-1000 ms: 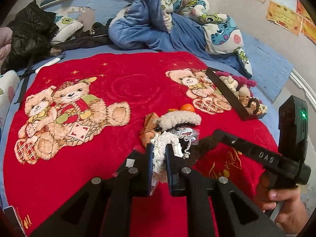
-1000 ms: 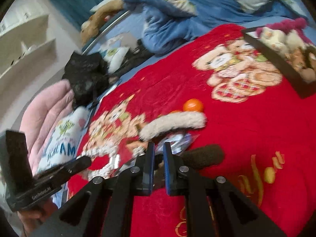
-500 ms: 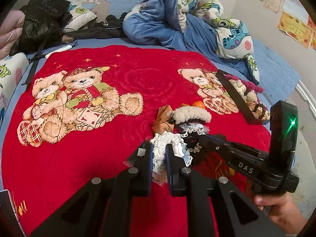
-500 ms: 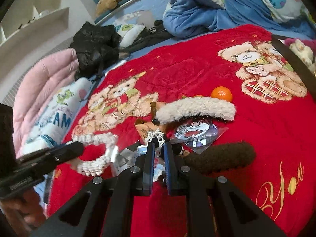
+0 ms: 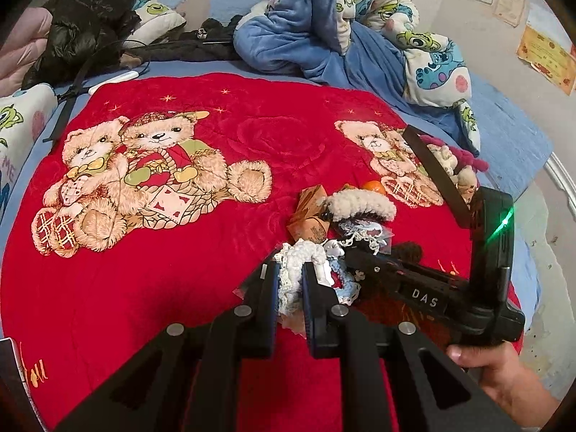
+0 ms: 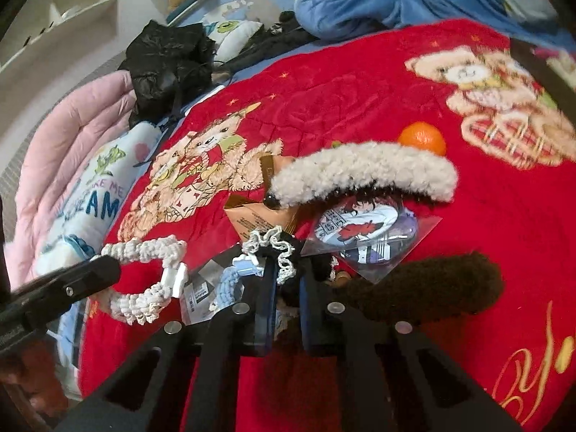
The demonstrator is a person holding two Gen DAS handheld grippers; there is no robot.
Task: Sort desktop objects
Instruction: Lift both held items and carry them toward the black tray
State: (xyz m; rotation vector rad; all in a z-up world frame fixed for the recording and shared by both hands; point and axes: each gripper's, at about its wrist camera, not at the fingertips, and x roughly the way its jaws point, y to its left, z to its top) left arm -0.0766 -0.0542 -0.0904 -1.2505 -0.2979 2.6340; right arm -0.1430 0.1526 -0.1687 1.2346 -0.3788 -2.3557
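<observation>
Both tongs are pinching soft things: the left tongs (image 5: 290, 280) clamp a white lace scrunchie (image 5: 298, 255), and the right tongs (image 6: 288, 280) nip a black scrunchie with a white frill (image 6: 279, 248). Both sit in the small pile just in front of the cream fuzzy hair clip (image 6: 363, 176) on the red blanket (image 5: 180, 288). These are light, limp and squashy; gripping a bunched fold should hold best, though the lace could snag the neighbouring packets.
</observation>
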